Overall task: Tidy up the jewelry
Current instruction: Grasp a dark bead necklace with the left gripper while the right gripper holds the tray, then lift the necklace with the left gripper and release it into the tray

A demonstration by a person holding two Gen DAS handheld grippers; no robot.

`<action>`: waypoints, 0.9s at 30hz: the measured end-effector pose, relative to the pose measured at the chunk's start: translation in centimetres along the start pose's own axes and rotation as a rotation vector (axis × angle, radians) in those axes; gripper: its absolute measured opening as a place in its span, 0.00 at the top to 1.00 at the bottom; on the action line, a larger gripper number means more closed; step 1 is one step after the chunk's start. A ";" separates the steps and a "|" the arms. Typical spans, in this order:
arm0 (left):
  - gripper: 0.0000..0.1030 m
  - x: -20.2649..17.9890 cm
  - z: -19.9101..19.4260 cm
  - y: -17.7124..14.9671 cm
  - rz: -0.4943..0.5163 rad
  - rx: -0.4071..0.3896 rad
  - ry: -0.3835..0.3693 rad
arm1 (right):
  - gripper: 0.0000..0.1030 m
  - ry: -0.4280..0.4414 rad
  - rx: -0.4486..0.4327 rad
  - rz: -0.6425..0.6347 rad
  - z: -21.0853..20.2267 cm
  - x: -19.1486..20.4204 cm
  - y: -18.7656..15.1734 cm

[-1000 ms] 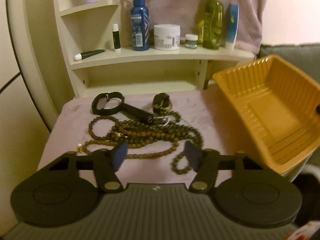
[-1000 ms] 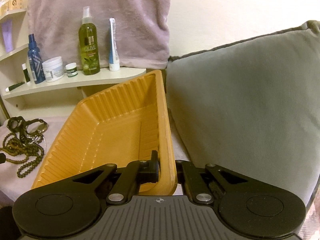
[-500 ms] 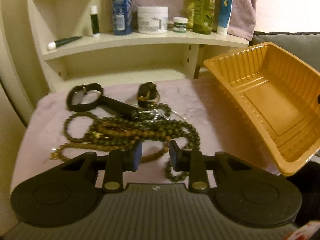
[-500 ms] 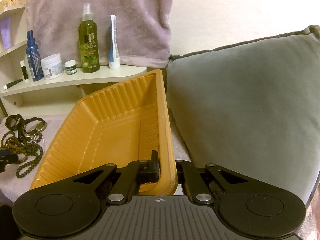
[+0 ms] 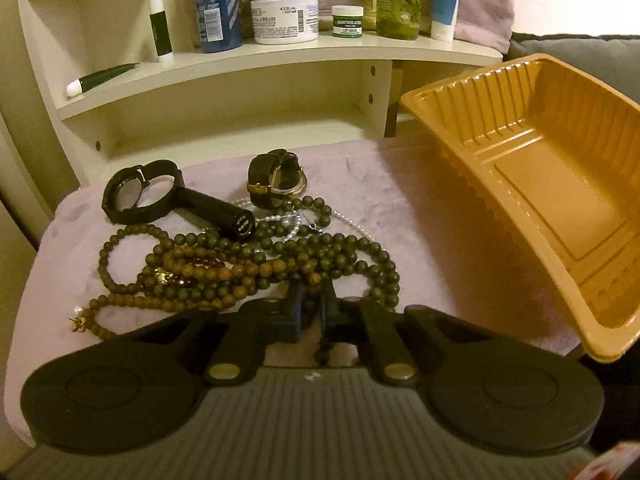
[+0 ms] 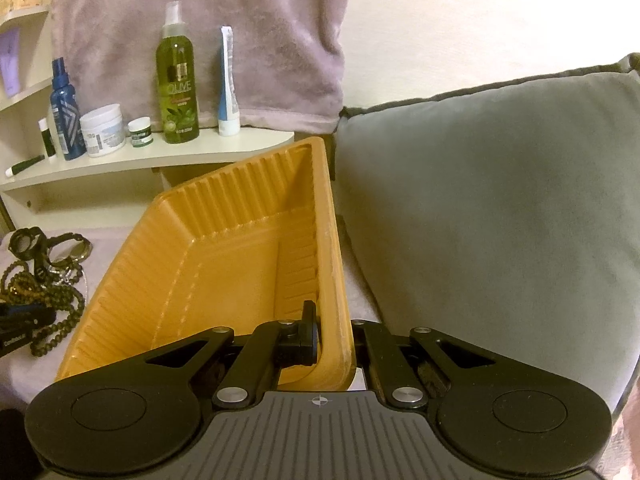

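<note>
A tangle of green and brown bead necklaces [image 5: 256, 264] lies on the mauve cloth [image 5: 432, 240], with two black watches [image 5: 140, 196] [image 5: 276, 180], a black tube [image 5: 216, 216] and a pearl strand behind it. My left gripper [image 5: 311, 304] is shut on beads at the near edge of the tangle. My right gripper [image 6: 332, 332] is shut on the near wall of the orange tray [image 6: 224, 256], which it holds tilted toward the jewelry. The tray [image 5: 540, 184] is empty. The tangle also shows in the right wrist view [image 6: 36, 296].
A cream shelf unit [image 5: 280, 64] behind the cloth carries bottles, jars and tubes. A grey cushion [image 6: 500, 200] stands to the right of the tray. A mauve towel [image 6: 200, 32] hangs on the wall.
My left gripper went down onto the bead tangle and closed from wide open to shut on the beads. The right gripper kept its hold on the tray, which barely moved.
</note>
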State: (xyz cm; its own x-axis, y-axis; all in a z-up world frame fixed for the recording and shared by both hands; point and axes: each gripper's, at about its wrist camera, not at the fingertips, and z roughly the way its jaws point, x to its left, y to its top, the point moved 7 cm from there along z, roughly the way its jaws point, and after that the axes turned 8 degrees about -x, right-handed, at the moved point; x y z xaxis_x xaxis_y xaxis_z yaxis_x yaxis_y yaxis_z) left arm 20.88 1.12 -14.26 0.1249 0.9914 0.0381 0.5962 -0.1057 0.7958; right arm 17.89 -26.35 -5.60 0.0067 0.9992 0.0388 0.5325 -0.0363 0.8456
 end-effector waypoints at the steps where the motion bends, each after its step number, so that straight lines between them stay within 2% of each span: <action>1: 0.93 0.1 -0.3 0.0 0.001 0.001 -0.002 | 0.96 0.000 0.001 0.001 0.0 -0.1 0.0; 8: 0.94 1.8 -4.6 1.7 -0.004 -0.067 0.026 | 0.96 0.004 -0.010 0.008 -0.1 0.0 0.3; 19: 0.94 6.5 -9.7 8.1 -0.005 -0.205 0.063 | 0.96 0.000 -0.032 0.015 -0.7 0.2 0.6; 27: 0.94 7.5 -12.4 12.8 -0.009 -0.281 0.025 | 0.96 0.002 -0.045 0.021 -1.0 0.2 0.7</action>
State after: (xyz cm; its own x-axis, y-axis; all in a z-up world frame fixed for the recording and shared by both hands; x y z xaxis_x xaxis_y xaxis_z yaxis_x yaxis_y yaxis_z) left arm 19.61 8.11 3.71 0.0988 0.9942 0.0429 0.3539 -0.0754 0.9323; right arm 17.38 -26.23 -4.43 0.0152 0.9982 0.0576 0.4936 -0.0576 0.8678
